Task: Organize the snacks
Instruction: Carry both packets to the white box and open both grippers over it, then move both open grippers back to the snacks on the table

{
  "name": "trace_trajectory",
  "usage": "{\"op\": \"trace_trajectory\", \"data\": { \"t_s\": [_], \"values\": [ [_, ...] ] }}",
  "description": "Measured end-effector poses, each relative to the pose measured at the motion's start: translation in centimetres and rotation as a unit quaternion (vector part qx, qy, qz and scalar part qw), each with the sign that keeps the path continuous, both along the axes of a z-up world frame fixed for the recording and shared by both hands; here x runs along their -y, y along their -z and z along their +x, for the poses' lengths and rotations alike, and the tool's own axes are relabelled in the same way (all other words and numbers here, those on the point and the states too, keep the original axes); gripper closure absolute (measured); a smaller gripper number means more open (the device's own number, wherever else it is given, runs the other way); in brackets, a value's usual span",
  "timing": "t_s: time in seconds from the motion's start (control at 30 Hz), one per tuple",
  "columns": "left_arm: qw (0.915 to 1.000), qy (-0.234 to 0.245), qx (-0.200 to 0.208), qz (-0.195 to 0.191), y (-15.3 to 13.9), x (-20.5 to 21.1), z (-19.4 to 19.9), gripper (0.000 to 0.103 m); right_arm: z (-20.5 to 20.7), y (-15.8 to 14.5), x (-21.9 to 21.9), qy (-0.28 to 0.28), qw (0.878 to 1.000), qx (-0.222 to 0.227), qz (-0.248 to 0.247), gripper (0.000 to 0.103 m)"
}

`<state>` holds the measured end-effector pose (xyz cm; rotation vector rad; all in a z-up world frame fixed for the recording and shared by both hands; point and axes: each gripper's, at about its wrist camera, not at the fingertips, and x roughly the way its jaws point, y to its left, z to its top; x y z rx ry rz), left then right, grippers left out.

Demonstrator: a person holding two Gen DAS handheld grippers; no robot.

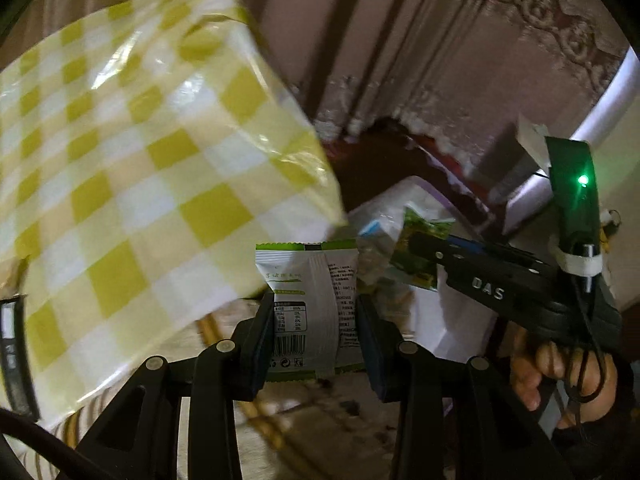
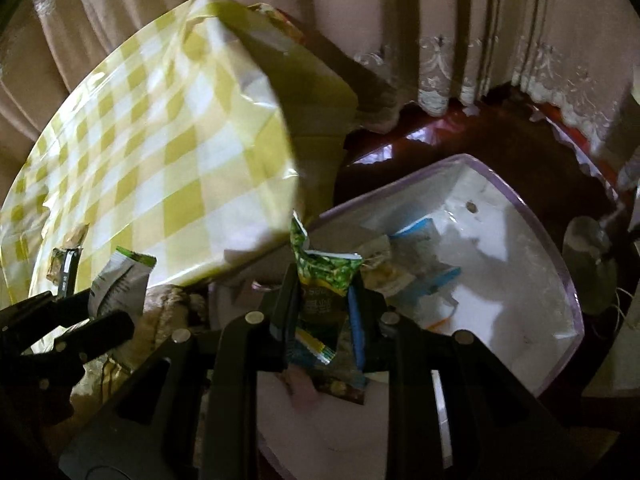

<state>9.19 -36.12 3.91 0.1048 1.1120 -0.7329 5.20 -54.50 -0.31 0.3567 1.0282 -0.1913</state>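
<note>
My left gripper (image 1: 316, 312) is shut on a white snack packet with a green top edge (image 1: 310, 304), held in the air beside the table corner. It also shows at the left of the right wrist view (image 2: 120, 284). My right gripper (image 2: 324, 304) is shut on a green snack packet (image 2: 324, 280) and holds it over the near rim of a white bin with a purple rim (image 2: 520, 208). In the left wrist view the right gripper (image 1: 424, 256) holds that green packet (image 1: 420, 240) over the bin (image 1: 416, 188). Several snack packets (image 2: 416, 268) lie inside the bin.
A table under a yellow and white checked cloth (image 2: 160, 160) stands to the left of the bin. Beige curtains (image 2: 440, 20) hang behind. The floor is dark red-brown (image 2: 480, 132). A patterned rug (image 1: 320, 420) lies below my left gripper.
</note>
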Motion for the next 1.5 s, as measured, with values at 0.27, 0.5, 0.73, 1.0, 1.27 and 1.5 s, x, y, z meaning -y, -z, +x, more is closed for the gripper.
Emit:
{"op": "trace_trajectory", "data": {
  "t_s": [0.27, 0.5, 0.73, 1.0, 1.27, 1.5],
  "values": [
    [0.9998, -0.002, -0.013, -0.017, 0.0, -0.4, 0.1, 0.041, 0.0, -0.4, 0.7, 0.021, 1.0, -0.008, -0.014, 0.056],
    [0.9993, -0.036, 0.0, -0.012, -0.5, -2.7, 0.7, 0.041, 0.5, -0.9, -0.6, 0.0, 1.0, 0.001, -0.003, 0.053],
    [0.9959, -0.088, 0.009, -0.018, -0.9, -7.3, 1.1, 0.041, 1.6, -1.4, -3.4, -0.027, 0.999, 0.01, 0.014, 0.05],
    [0.9813, -0.191, 0.01, -0.023, -0.8, -15.8, 1.6, 0.041, 2.9, -1.6, -8.4, -0.077, 0.997, 0.01, 0.022, 0.044],
    [0.9592, -0.282, -0.018, -0.01, 0.9, -25.0, 1.5, 0.041, 4.2, -1.5, -14.1, -0.138, 0.99, 0.006, 0.027, 0.041],
    [0.9549, -0.288, -0.027, 0.066, 2.8, -28.8, 3.1, 0.023, 5.7, -1.4, -17.9, -0.18, 0.983, 0.0, 0.019, 0.034]
  ]
}}
